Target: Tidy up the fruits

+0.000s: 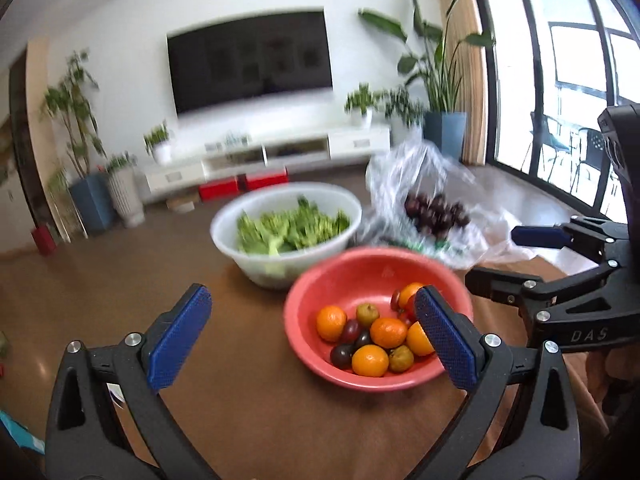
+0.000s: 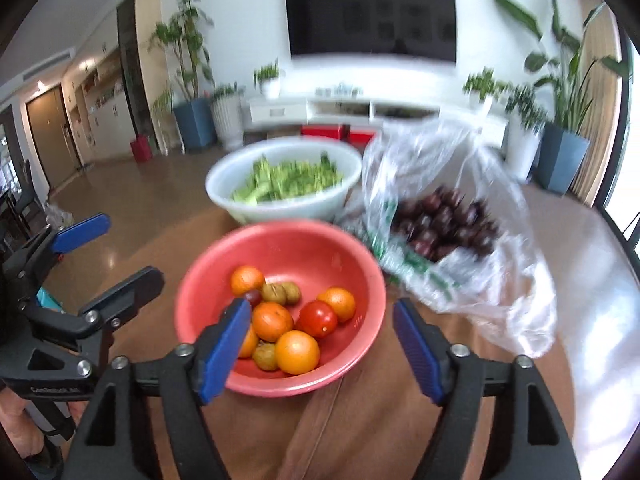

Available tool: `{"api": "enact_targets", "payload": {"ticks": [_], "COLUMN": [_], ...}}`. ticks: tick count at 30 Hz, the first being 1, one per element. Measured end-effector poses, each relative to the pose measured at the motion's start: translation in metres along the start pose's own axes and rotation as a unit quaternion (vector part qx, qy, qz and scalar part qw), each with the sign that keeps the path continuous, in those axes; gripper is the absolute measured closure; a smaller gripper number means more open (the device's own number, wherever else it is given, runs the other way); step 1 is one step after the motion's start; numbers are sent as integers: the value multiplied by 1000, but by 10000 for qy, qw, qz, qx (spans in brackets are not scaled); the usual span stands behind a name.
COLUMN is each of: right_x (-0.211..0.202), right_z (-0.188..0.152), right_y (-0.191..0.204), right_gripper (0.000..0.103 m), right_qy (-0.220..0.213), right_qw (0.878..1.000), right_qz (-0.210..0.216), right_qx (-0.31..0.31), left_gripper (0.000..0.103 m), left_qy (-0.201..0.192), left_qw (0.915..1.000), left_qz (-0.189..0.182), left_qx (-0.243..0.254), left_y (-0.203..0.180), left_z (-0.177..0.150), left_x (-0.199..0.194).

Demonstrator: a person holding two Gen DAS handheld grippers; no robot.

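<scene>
Both hands hover over the brown worktop (image 2: 360,420), nothing gripped. Left tongs (image 1: 312,338) spread wide, empty; right tongs (image 2: 320,346) also released, empty. No earlier view, so I can't say how they got there.

Round salmon-red plastic bowl (image 2: 224,264) sits near the front edge, holding oranges (image 2: 297,351), a red tomato (image 2: 318,319), small brown-green fruits (image 2: 280,292) and dark plums (image 1: 341,355). Behind it: white plastic basin of green leafy vegetables (image 2: 280,200). Right of it: crumpled clear plastic bag of dark purple round fruits (image 2: 444,224), touching the bowl's rim or just beside it; blur hides which.

My read: between picks. Next move likely a reach into the bag: open its mouth with one hand, pinch one fruit with the other.
</scene>
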State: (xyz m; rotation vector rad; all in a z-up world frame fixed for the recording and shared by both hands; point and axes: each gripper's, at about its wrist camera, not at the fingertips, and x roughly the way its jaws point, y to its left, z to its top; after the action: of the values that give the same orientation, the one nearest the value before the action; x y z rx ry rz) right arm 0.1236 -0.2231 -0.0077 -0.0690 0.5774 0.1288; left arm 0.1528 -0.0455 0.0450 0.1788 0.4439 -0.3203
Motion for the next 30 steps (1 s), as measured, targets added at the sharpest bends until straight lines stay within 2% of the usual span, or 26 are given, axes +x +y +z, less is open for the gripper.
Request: {"api": "enact_targets", "payload": {"ticks": [2,3,5,7,8,10,12,16,19,21,26,30], "right_x": [-29,-42,-71,-93,-105,-124,-140,-167,-185,-195,-211,-218], "right_z": [0,0,-4,-7,-11,-14,-15,-17,-19,-22,-44,-63], "right_y": [2,3,6,9,10,11,11,12,13,15,28,36], "right_gripper": [1,0,0,0,0,0,0,0,0,0,0,0], "right_qy": [-443,-640,-1128,-1502,-1671,-1848,-1822,-1674,-1433,-1193,-1012,-934], "right_qw": [9990,9978,9933,9883,9856,9825,9828,9847,9882,9911,9931,9929], "right_qz": [-95,-145,-236,-262,-243,-179,-160,-214,-246,-293,-357,-555], "right_qx": [53,73,88,84,101,151,267,429,477,509,464,482], "left_gripper": [0,0,0,0,0,0,0,0,0,0,0,0], "left_qy": [-291,-374,-635,-849,-856,-660,-508,-320,43,209,681,897], "left_qw": [9996,9993,9967,9897,9881,9885,9887,9850,9821,9812,9794,9778], "left_qz": [43,99,505,1150,1276,1277,1268,1530,1674,1627,1419,1437], "left_qx": [-16,-11,18,-19,-123,-466,-619,-727,-862,-1015,-1264,-1230], "left_y": [-4,-6,-13,-20,-21,-17,-15,-20,-25,-28,-31,-37], "left_z": [3,4,4,1,0,-1,-3,-12,-26,-37,-54,-61], "left_x": [-34,-45,-75,-106,-116,-133,-145,-168,-179,-187,-197,-198]}}
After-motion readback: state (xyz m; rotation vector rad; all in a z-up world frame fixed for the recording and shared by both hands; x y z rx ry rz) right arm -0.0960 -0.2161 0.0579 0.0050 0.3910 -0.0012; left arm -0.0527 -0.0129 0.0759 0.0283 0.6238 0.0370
